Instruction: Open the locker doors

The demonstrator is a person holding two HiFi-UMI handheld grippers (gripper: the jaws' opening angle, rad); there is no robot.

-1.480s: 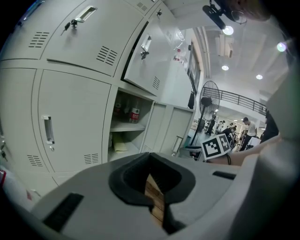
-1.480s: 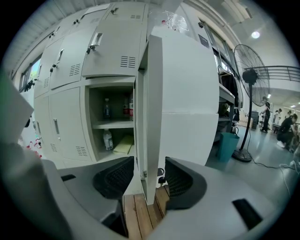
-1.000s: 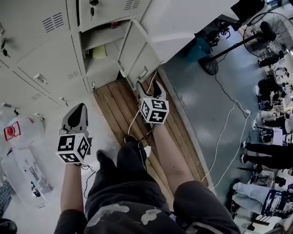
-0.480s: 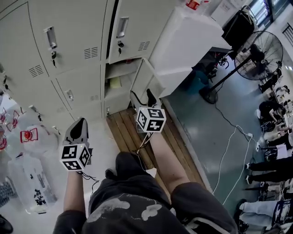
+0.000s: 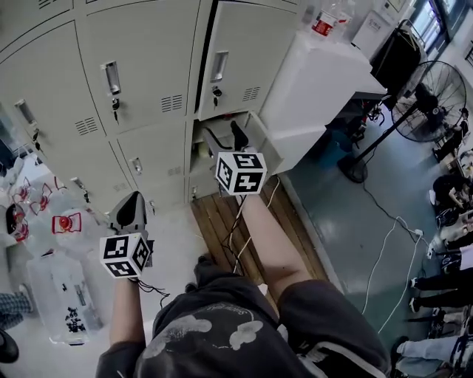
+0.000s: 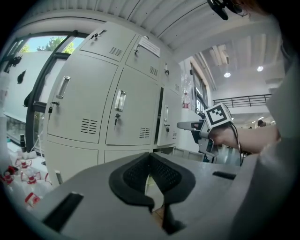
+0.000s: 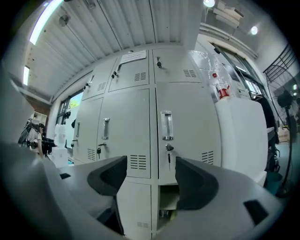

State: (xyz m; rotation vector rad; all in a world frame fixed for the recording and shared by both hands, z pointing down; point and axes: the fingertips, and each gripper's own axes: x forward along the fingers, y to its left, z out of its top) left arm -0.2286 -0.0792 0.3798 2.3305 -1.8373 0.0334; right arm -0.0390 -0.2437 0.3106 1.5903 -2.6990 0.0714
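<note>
Grey lockers (image 5: 148,81) fill the top of the head view. The middle-row door (image 5: 240,59) on the right is closed, with a handle (image 7: 166,125) and a key (image 7: 169,152) in its lock. Below it a lower compartment (image 5: 214,136) stands open, its door (image 5: 270,144) swung to the right. My right gripper (image 5: 222,136) (image 7: 150,176) is open and empty, held in front of that open compartment and pointing at the closed door above it. My left gripper (image 5: 131,210) (image 6: 151,161) is shut on nothing, lower and to the left, apart from the lockers.
A white cabinet (image 5: 325,81) stands right of the lockers with a bottle (image 5: 323,22) on top. Wooden slats (image 5: 236,214) lie below the open compartment. Packs of water bottles (image 5: 63,221) sit at the left. A standing fan (image 5: 436,88) and floor cables (image 5: 384,244) are at the right.
The head view has tilted up, so the middle-row doors now show. My right gripper has risen from the low door toward the upper lockers. The left gripper stays shut.
</note>
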